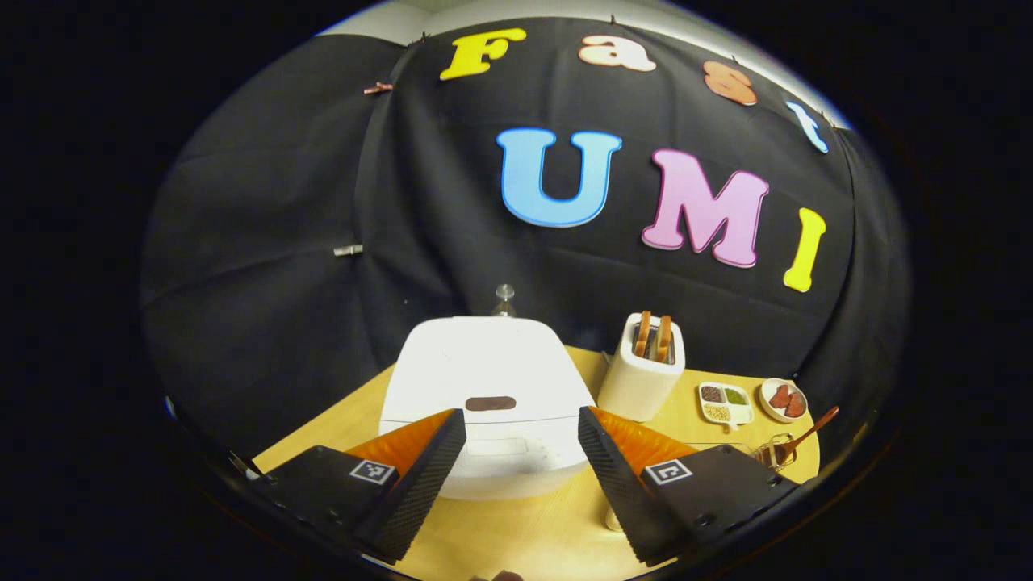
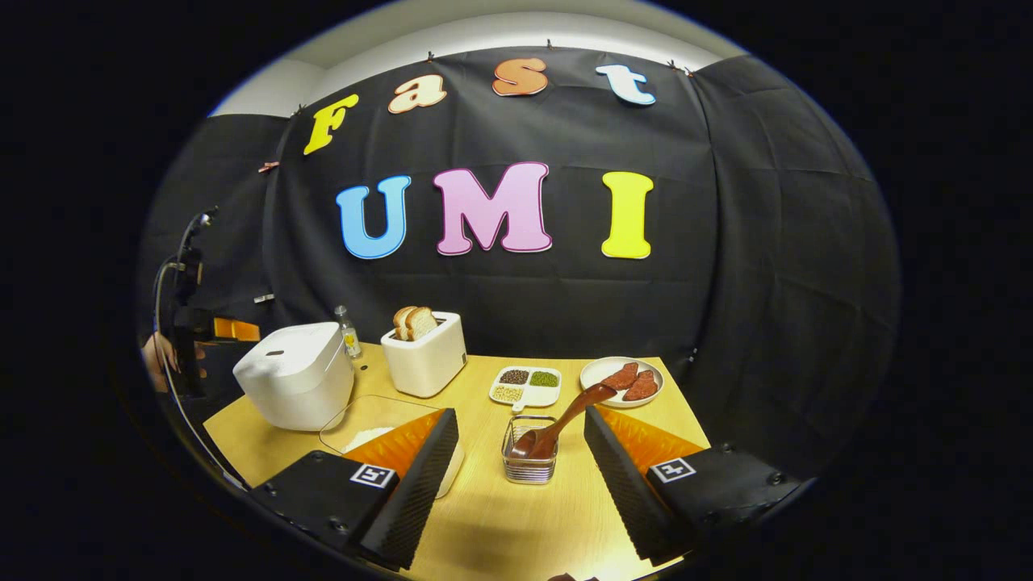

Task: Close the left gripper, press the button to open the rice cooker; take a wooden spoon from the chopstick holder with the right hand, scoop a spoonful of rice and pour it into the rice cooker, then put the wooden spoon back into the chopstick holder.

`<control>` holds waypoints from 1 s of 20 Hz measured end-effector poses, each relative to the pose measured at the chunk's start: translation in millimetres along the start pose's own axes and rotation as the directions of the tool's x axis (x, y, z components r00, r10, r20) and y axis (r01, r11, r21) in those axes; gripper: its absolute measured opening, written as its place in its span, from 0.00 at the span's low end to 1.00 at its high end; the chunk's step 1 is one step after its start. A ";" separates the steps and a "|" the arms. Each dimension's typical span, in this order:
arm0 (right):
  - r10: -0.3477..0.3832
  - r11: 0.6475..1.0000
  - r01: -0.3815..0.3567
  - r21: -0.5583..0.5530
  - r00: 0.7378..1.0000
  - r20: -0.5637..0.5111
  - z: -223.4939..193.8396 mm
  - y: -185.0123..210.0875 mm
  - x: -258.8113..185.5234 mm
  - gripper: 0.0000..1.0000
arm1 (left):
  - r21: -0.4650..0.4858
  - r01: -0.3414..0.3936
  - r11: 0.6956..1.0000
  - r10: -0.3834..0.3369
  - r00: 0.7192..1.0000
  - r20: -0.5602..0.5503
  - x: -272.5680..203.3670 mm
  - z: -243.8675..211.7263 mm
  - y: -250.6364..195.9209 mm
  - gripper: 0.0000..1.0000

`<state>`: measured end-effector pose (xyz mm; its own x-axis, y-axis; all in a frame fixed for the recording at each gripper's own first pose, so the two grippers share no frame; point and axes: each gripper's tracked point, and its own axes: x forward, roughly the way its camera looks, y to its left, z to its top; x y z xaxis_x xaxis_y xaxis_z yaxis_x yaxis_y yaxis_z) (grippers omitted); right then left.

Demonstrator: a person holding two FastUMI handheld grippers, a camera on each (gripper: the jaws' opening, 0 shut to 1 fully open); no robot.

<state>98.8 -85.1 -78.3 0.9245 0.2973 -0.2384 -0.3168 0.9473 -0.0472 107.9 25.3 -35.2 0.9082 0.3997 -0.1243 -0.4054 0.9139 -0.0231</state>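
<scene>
Nearest in the left gripper view: left tool (image 1: 521, 440), fingers spread wide, holding nothing, hanging just short of the white rice cooker (image 1: 489, 387). Lid down, smooth and glossy, with a dark oval button (image 1: 491, 403) on the front edge, framed between the fingers. To the right on the wooden tabletop (image 1: 516, 537), a white toaster (image 1: 643, 374) with two bread slices upright in its slots, then a divided dish (image 1: 725, 403) of grains, then a round plate (image 1: 783, 399) with reddish pieces. At far right, the wooden spoon (image 1: 809, 434) leaning out of the chopstick holder (image 1: 773, 453).

Nearest in the right gripper view: right tool (image 2: 520, 452), likewise wide open and empty, touching nothing. Between its fingers, well ahead of the tips, a wire-mesh chopstick holder (image 2: 529, 460) with the dark wooden spoon (image 2: 565, 420) standing tilted, handle up to the right. Left of it, a clear container (image 2: 379, 432) with white rice, partly behind the left finger. Farther left, rice cooker (image 2: 294, 375) closed, a small bottle (image 2: 348, 332) behind it, a hand (image 2: 157, 355) at the edge.

Square black-and-white markers on both tools; no readable brand or label anywhere.
</scene>
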 end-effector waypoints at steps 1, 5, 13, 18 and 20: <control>0.012 1.000 -0.012 -0.009 1.000 0.006 4.6 -1.2 1.2 0.98 | -0.012 -0.005 1.000 0.005 1.000 0.030 -16.4 8.4 0.2 0.96; -0.008 1.000 0.009 -0.007 0.998 0.057 33.1 0.6 -2.7 0.98 | 0.021 -0.016 1.000 0.013 0.991 0.133 -59.4 38.0 3.0 0.96; -0.161 0.986 0.155 0.056 0.979 0.124 47.9 36.7 -65.3 0.98 | 0.146 0.210 0.967 -0.229 0.964 0.133 -114.8 25.9 -23.4 0.96; -0.183 0.983 0.179 0.043 0.975 0.126 30.5 65.9 -106.9 0.98 | 0.200 0.287 0.937 -0.317 0.939 0.134 -145.3 5.2 -11.8 0.96; -0.194 0.981 0.192 0.031 0.972 0.131 27.5 71.2 -118.9 0.98 | 0.197 0.317 0.928 -0.345 0.929 0.135 -157.5 0.5 -9.9 0.96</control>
<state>-27.9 -49.7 -26.6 0.9881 0.1208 -0.0955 -0.1270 0.9899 -0.0623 -31.1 -46.6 -14.9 0.9975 0.0652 0.0265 -0.0682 0.9886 0.1342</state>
